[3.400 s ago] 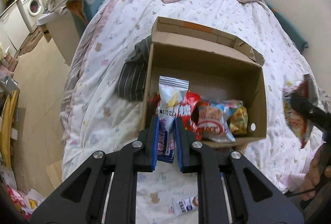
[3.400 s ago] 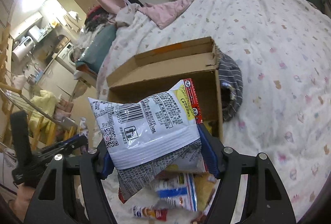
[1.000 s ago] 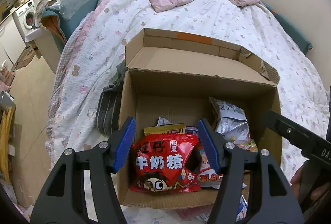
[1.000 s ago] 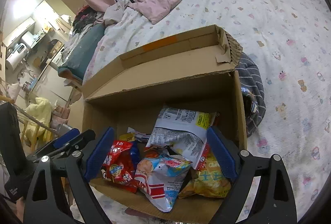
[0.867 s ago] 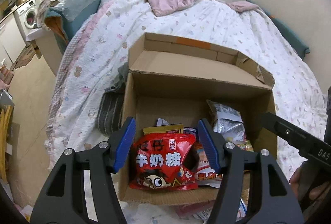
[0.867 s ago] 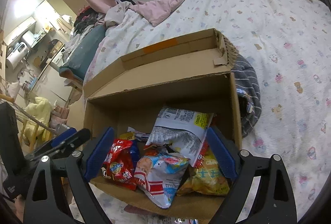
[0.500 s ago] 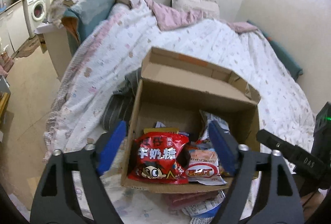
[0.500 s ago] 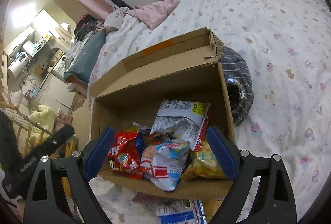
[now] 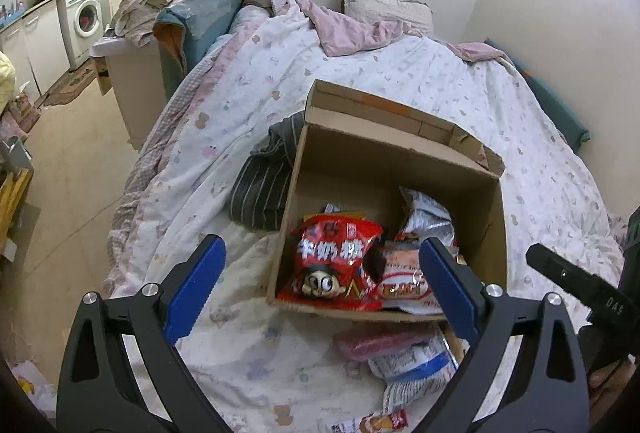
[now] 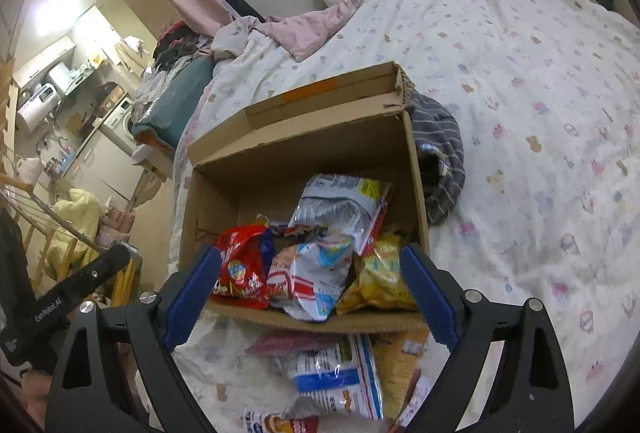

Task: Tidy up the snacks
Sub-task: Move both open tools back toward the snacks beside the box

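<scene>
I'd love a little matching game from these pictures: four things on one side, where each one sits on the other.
Things:
1. red bag
2. striped cloth
3. blue-and-white packet
4. pillow

Places:
A. at the head of the bed
B. inside the box
C. on the quilt in front of the box
D. beside the box, against its side wall

Pairs: 1-B, 2-D, 3-C, 4-A
</scene>
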{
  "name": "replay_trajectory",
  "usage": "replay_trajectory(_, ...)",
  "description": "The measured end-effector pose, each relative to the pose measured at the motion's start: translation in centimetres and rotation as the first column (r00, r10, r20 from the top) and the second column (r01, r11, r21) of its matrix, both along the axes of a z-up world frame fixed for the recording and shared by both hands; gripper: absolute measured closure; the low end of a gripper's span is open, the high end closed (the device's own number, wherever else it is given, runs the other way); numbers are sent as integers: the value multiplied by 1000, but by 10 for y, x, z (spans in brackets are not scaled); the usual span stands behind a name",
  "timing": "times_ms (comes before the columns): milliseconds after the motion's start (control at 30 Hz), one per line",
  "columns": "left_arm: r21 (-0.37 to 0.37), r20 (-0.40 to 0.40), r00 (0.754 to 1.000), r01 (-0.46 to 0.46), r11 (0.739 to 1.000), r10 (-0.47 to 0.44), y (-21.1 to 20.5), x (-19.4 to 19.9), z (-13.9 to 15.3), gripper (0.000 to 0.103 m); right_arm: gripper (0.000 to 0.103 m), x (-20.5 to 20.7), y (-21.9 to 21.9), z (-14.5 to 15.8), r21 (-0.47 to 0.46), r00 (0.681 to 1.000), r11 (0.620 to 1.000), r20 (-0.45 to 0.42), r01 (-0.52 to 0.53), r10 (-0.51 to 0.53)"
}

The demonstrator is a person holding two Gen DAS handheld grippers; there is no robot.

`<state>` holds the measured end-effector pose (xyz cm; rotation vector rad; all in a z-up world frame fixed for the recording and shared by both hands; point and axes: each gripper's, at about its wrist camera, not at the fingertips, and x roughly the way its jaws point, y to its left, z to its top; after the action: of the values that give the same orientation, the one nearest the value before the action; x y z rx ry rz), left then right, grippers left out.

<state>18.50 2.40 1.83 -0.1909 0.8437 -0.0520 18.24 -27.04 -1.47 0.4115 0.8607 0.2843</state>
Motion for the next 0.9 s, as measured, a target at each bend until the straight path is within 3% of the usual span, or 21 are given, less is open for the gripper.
replay_trajectory(467,-41,-58,997,46,998,-48,-15,-43,-4,7,10,-53,0,-6,4,999,999,-35,-35,35)
replay_trajectory(767,39,-134,988,79,996,-73,-32,-45,-28,7,10,-61,-19,-41,27,987,999,-158,-24,28)
replay_trajectory(900,17,-192,979,76,997,-71,-30,-39,-42,7,10,-65,-39,-62,30,972,999,-235,16,-8)
